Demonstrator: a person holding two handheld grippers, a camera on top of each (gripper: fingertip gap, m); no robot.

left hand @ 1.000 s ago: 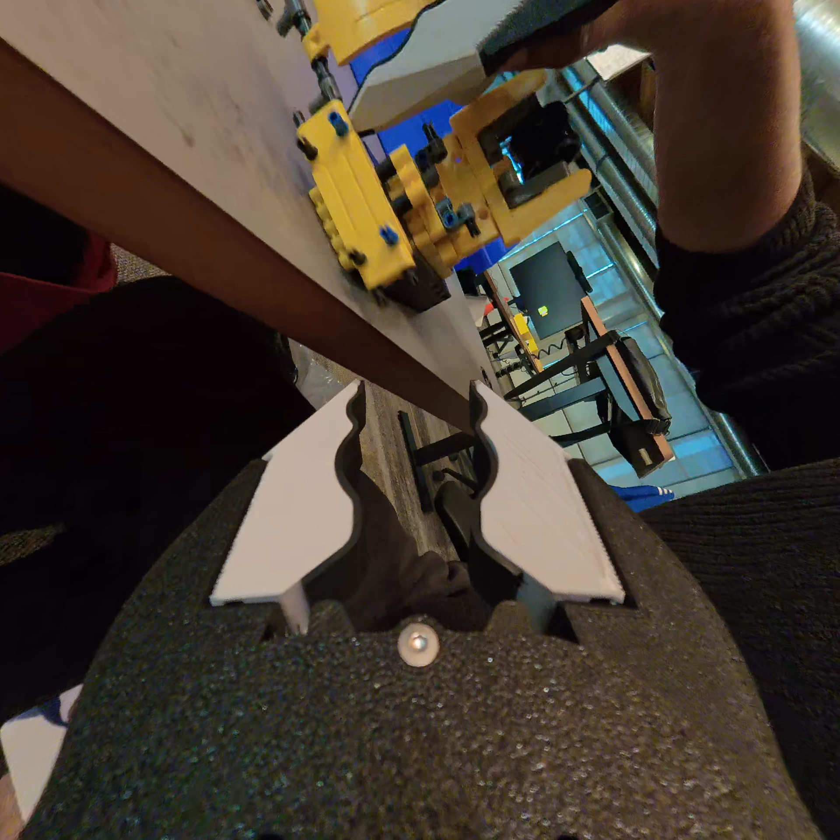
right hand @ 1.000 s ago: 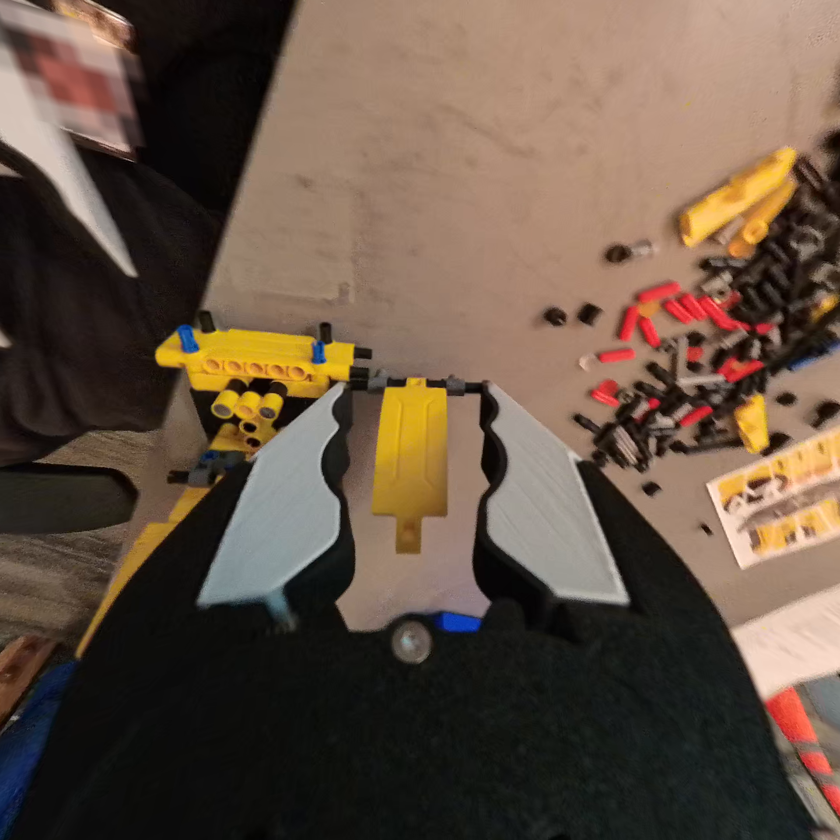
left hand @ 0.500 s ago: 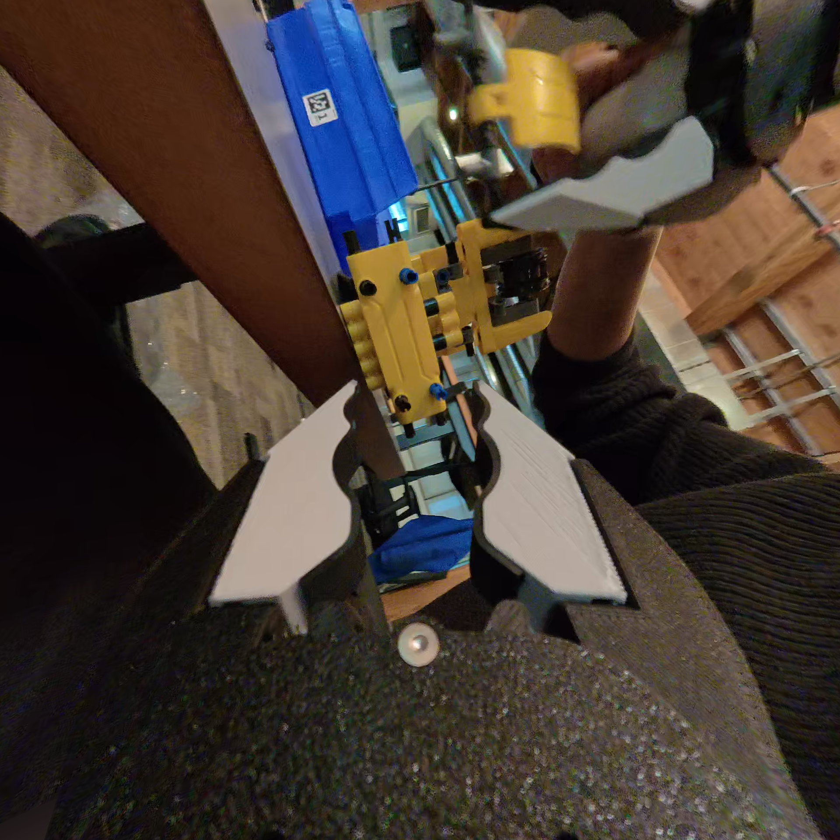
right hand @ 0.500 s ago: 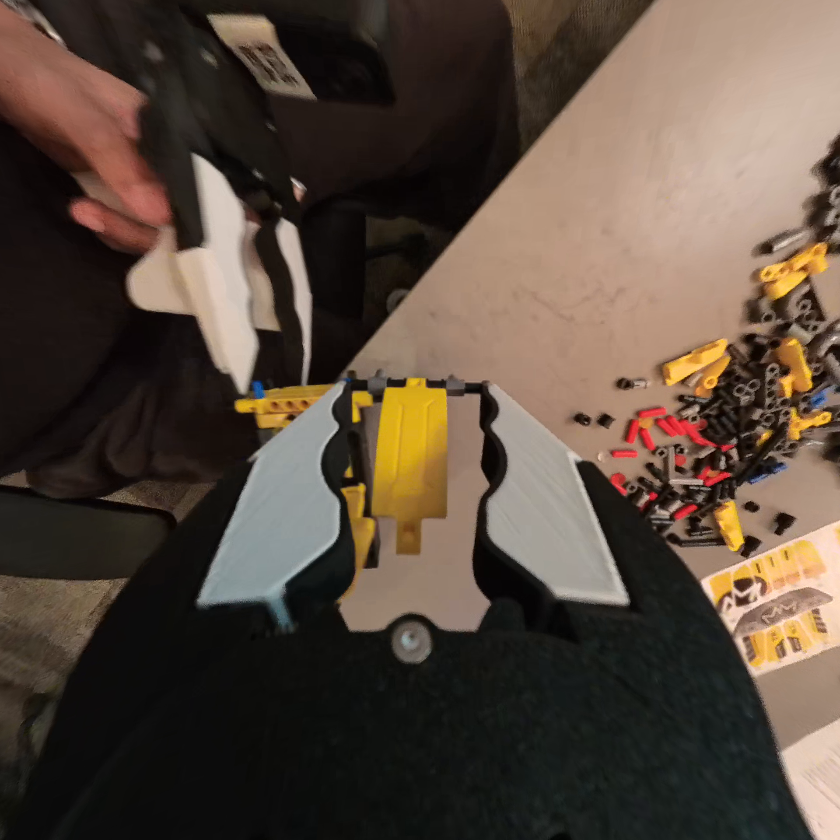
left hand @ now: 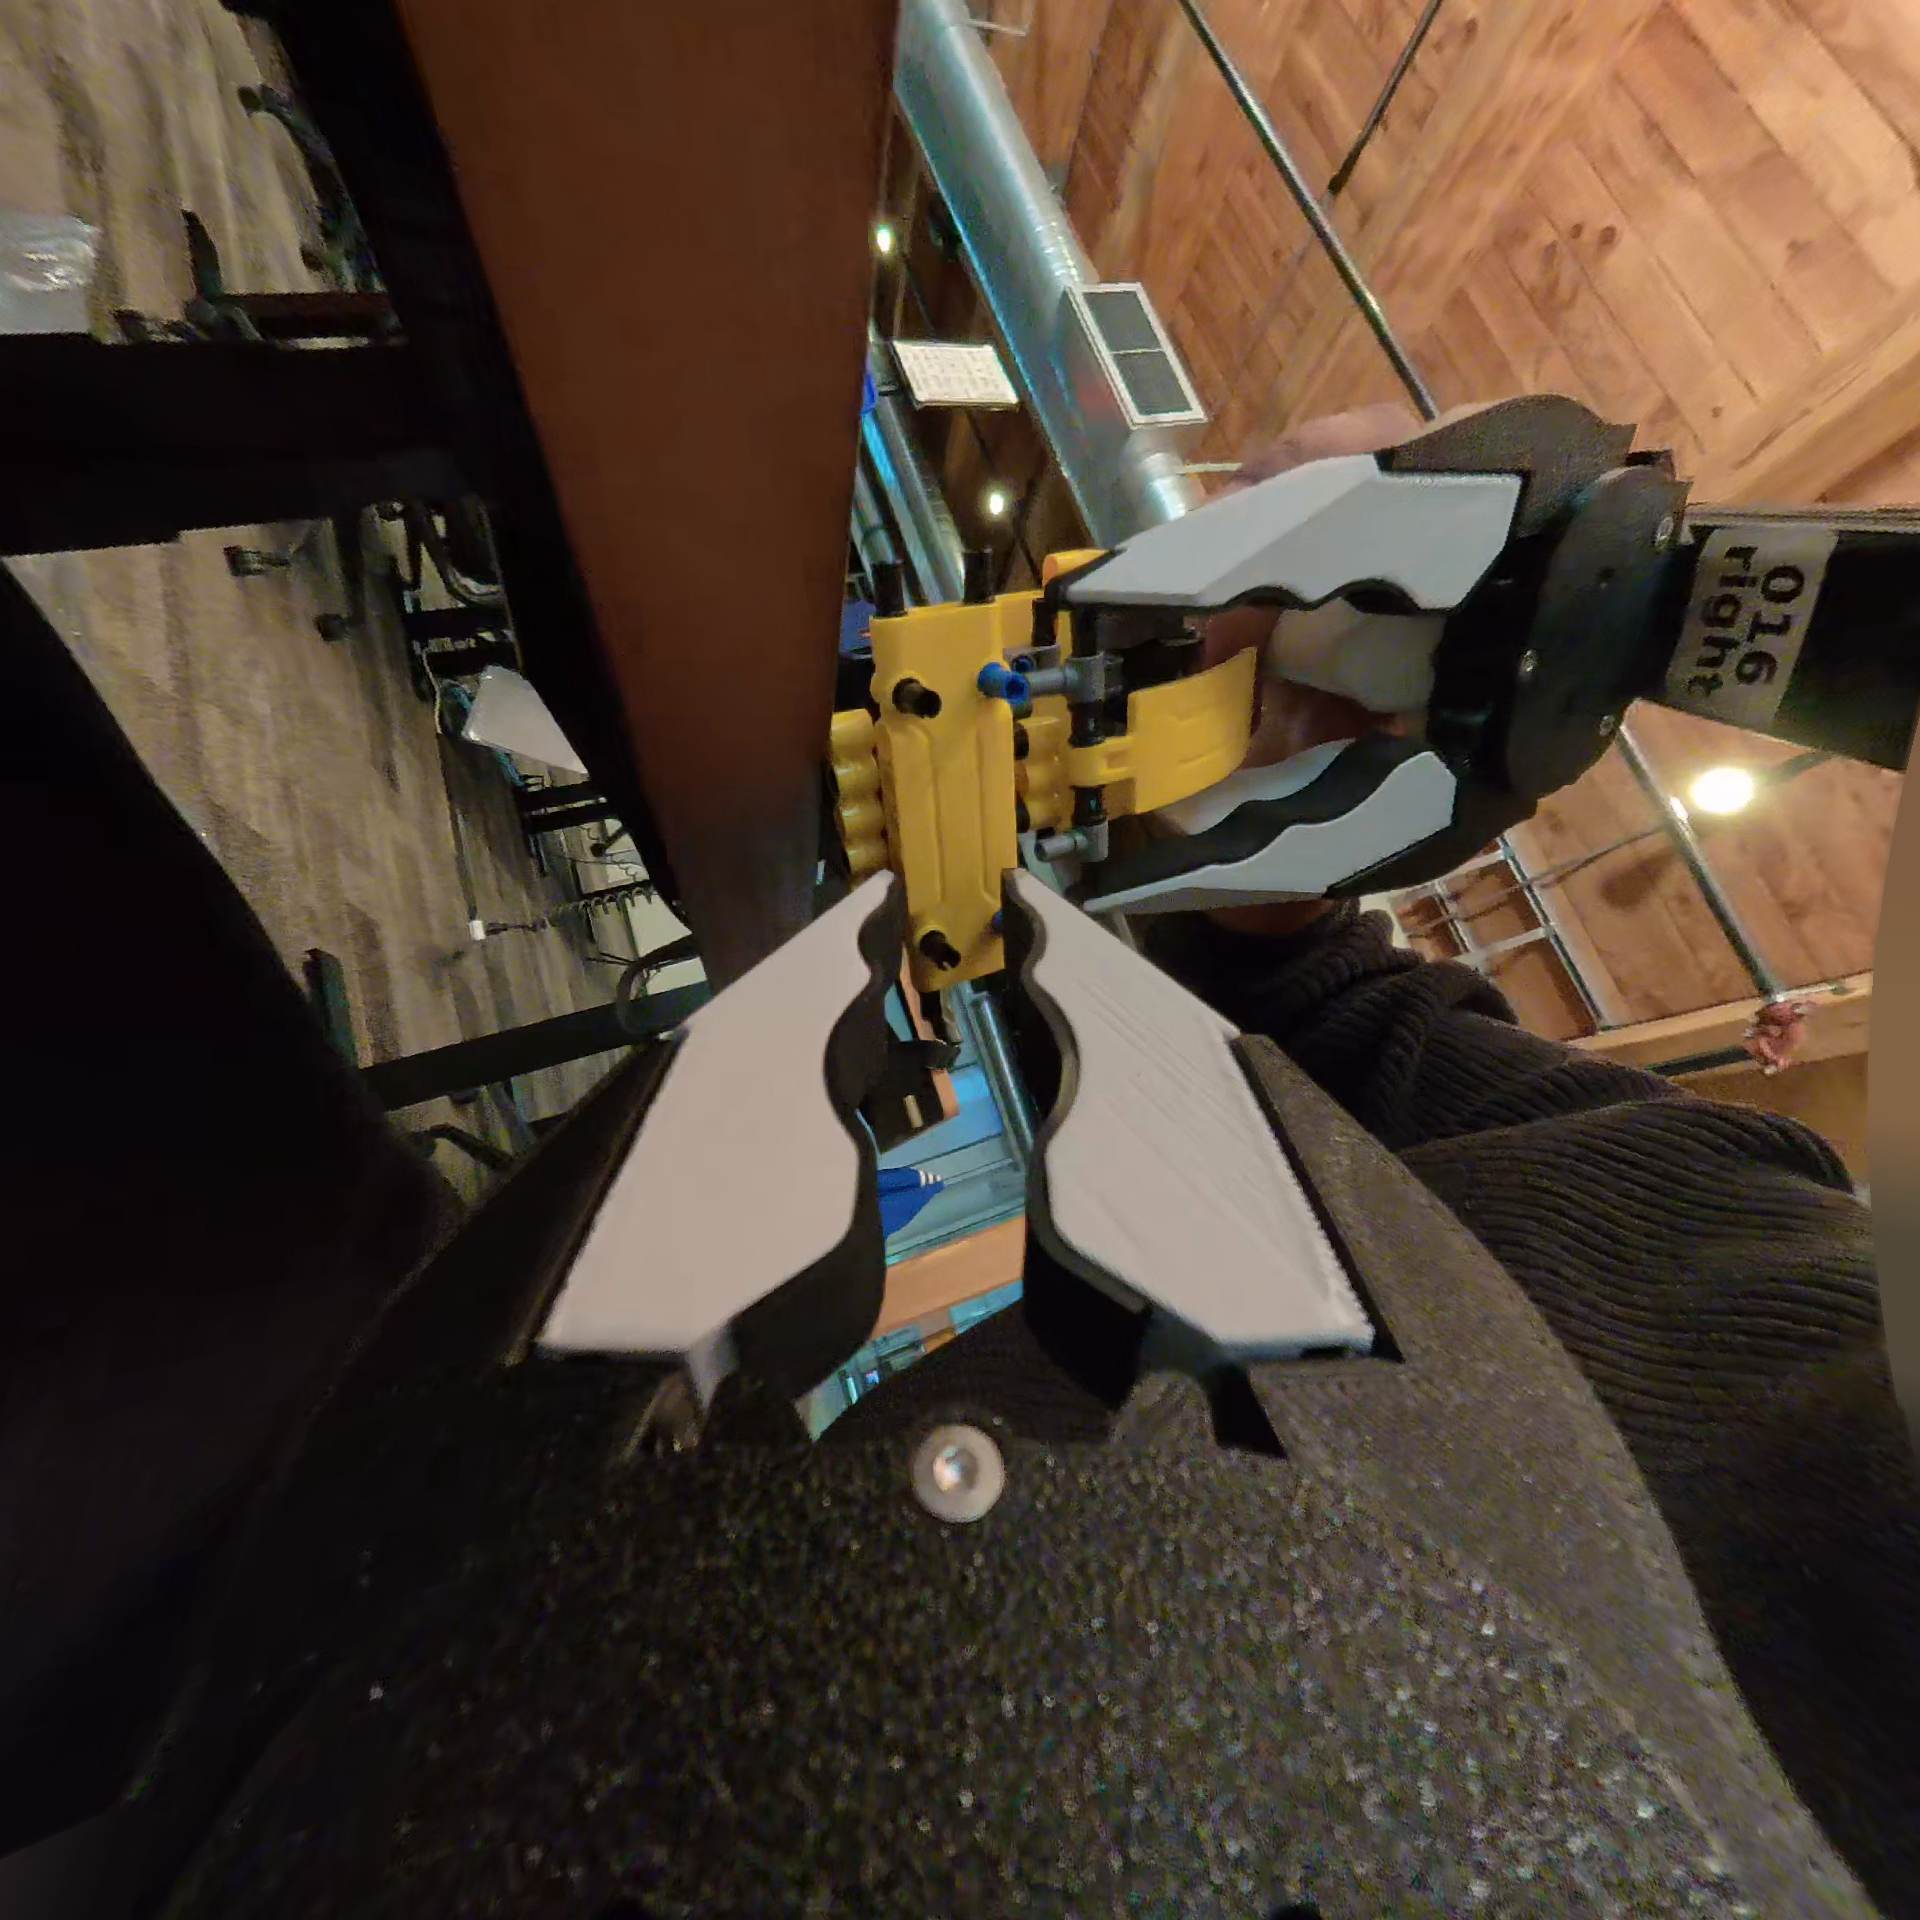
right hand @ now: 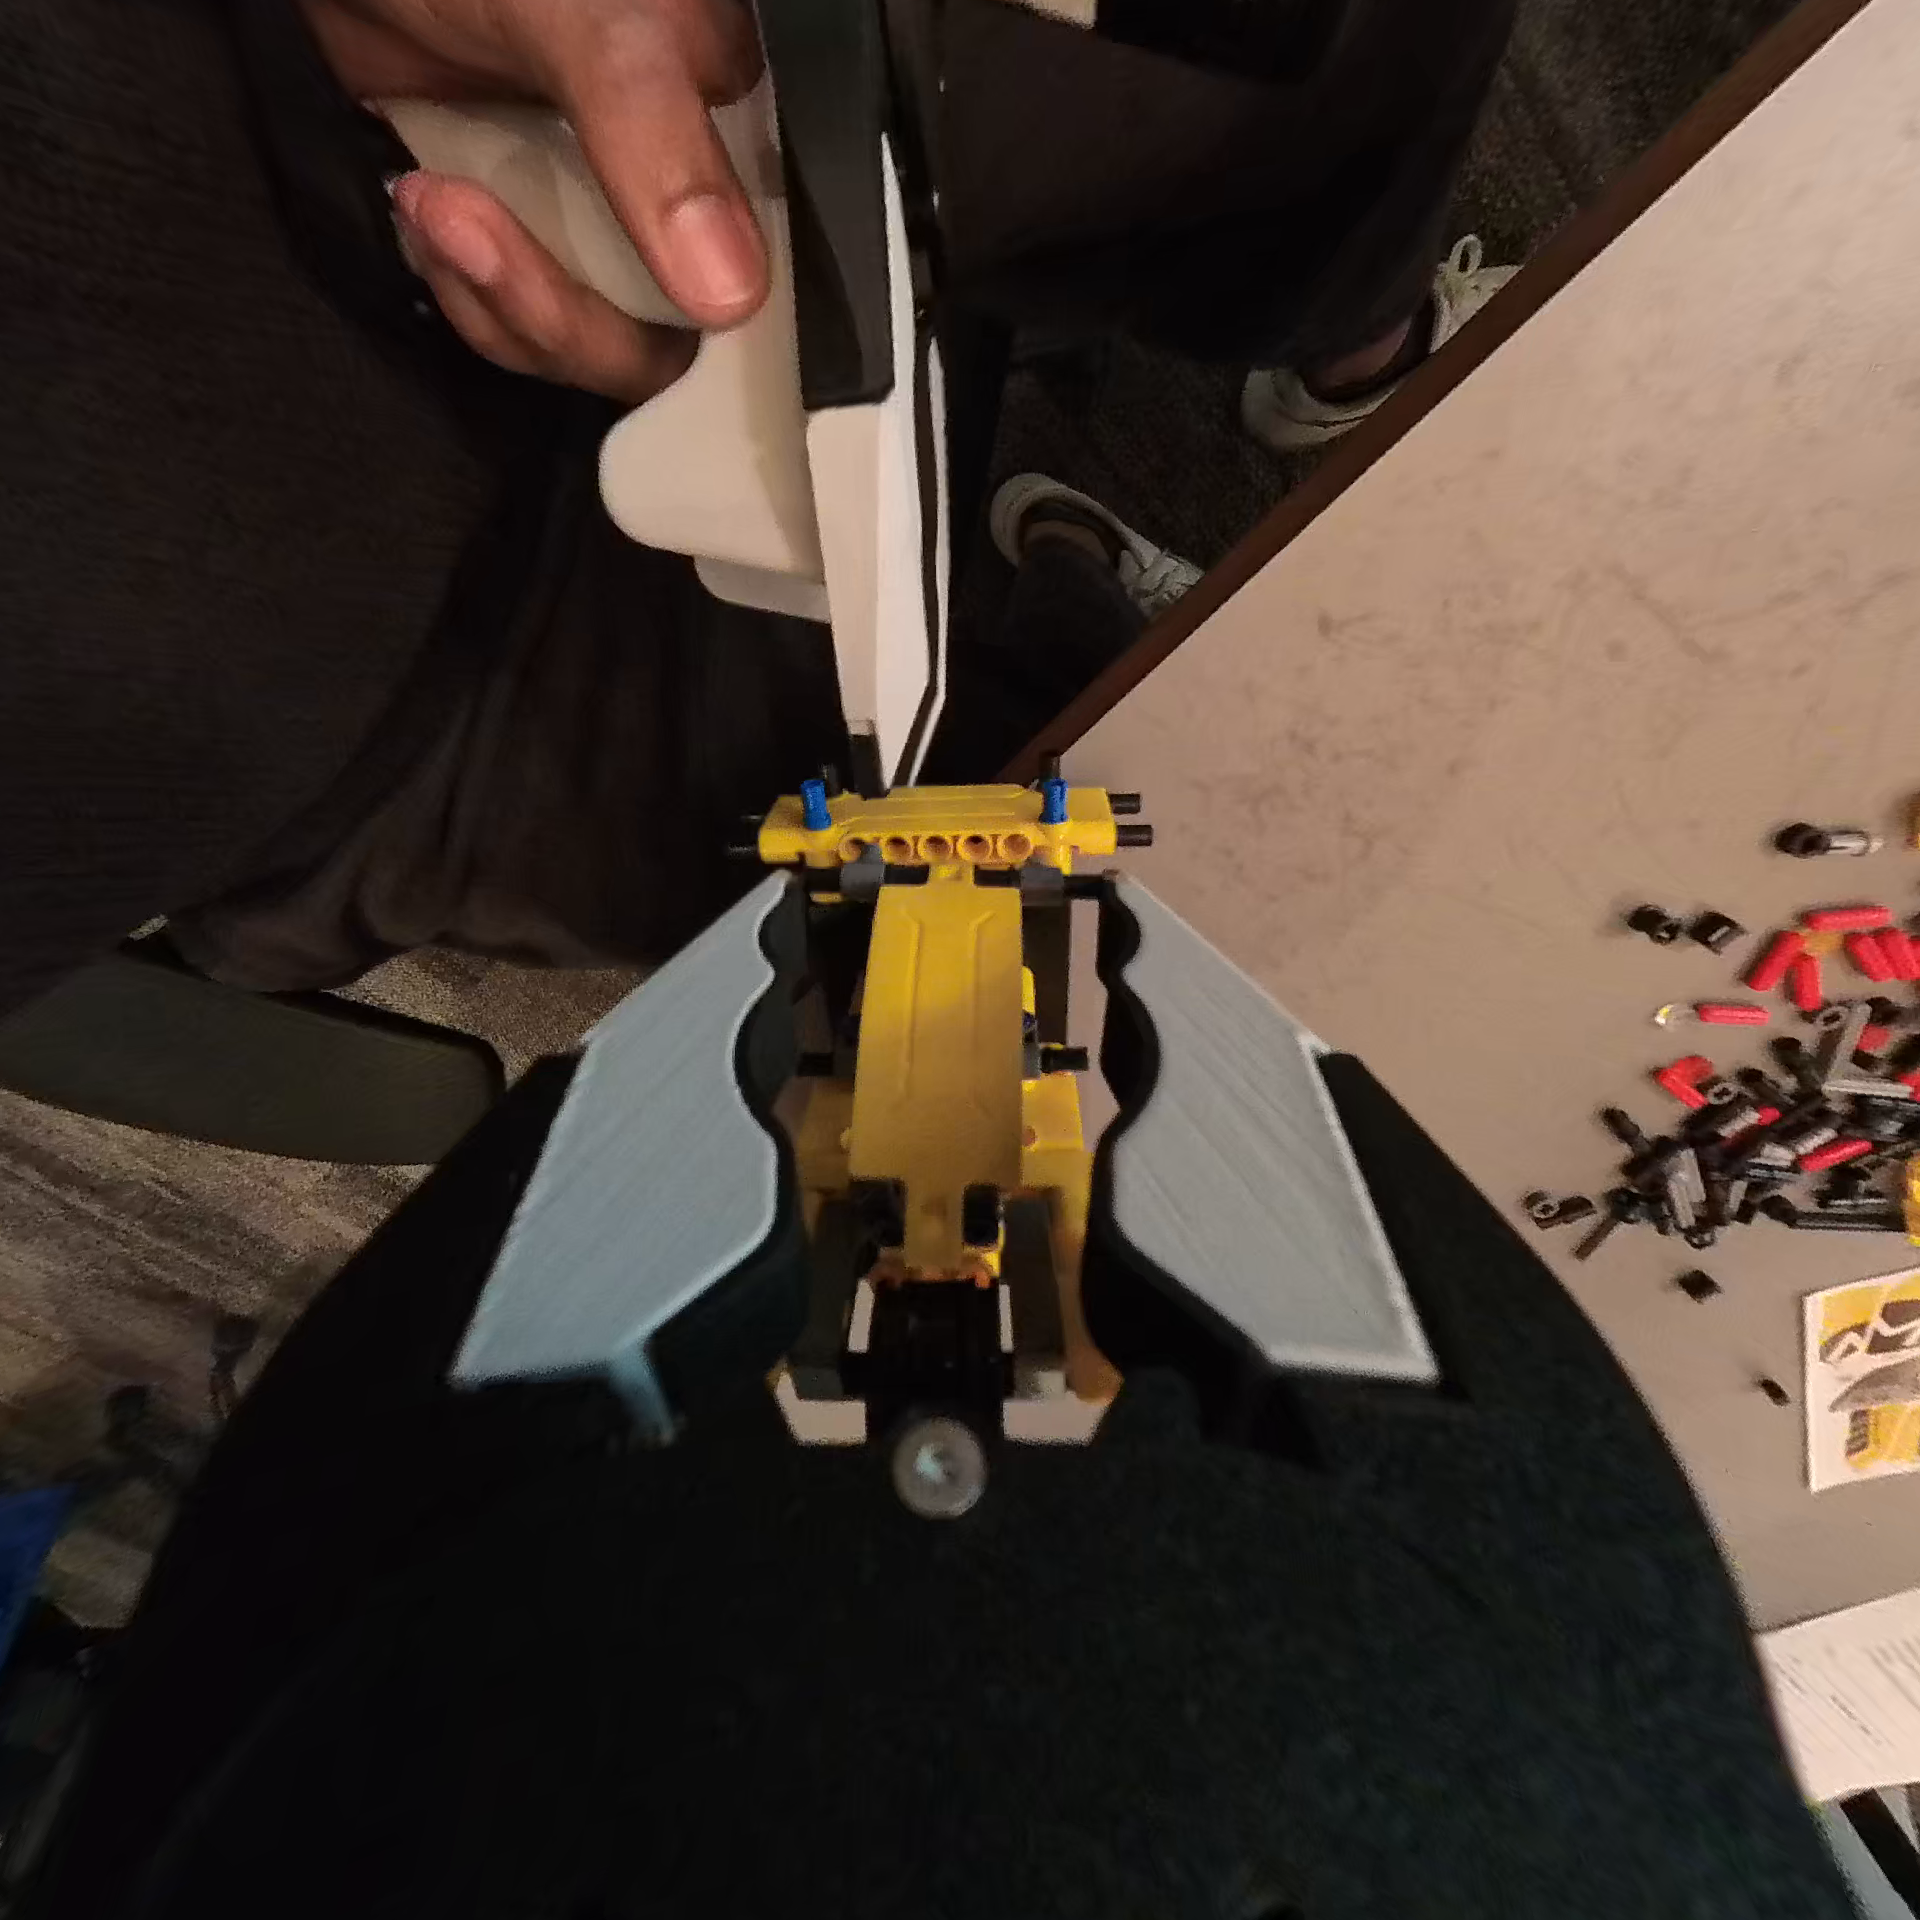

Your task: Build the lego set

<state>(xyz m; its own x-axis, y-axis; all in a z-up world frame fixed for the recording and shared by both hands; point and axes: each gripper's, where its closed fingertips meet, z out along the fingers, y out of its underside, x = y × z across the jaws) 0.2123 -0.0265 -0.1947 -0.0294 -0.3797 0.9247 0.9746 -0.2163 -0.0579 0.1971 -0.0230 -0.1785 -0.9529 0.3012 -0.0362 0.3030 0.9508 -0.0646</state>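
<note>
Wood-plank ceiling [left hand: 1558,208] fills upper right, crossed by a metal duct [left hand: 997,239]. Lit lamp [left hand: 1720,790] at right. Grey patterned floor [left hand: 208,644] at left. Brown-edged table [left hand: 665,416] top centre.

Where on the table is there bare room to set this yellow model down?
The tabletop is bare from its brown edge across to the loose parts pile. It is crowded at the right: the pile, then a leaflet below it. The right hand-held gripper grips the yellow model.

The model [right hand: 940,1049] is yellow with blue and black pins. Gripper fingers [left hand: 727,1143] are pale grey, black-lined. Loose parts [right hand: 1787,1081] are red and black on a mottled beige table [right hand: 1455,644].
</note>
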